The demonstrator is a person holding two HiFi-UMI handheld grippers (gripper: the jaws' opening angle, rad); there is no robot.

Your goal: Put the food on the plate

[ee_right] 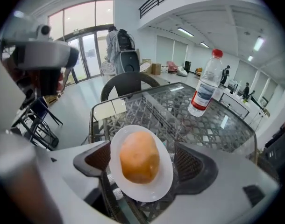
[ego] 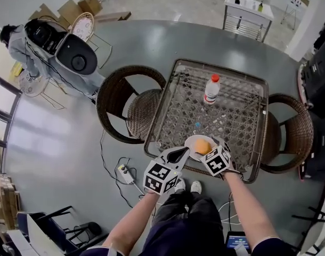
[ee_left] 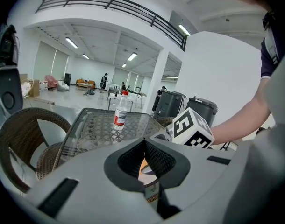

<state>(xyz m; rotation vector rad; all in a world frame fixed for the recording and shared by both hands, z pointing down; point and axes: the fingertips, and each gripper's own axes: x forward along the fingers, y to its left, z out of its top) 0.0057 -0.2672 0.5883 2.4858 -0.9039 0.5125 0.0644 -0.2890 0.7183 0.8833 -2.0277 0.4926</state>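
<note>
An orange bun [ego: 203,145] lies on a small white plate [ego: 191,142] at the near edge of the glass-topped wicker table [ego: 163,113]. My right gripper [ego: 209,148] stands open just over it. In the right gripper view the bun [ee_right: 139,157] rests on the plate [ee_right: 149,194] between the two wide-spread pads, and neither pad touches the bun. My left gripper [ego: 181,153] is shut, its tip just left of the plate, with nothing in it. In the left gripper view the closed jaws [ee_left: 145,143] hide most of the plate.
A clear bottle [ego: 211,89] with a red cap stands upright at the table's far middle, also in the right gripper view [ee_right: 205,90]. Wicker chairs flank the table at left [ego: 125,103] and right [ego: 290,132]. A power strip [ego: 125,174] lies on the floor.
</note>
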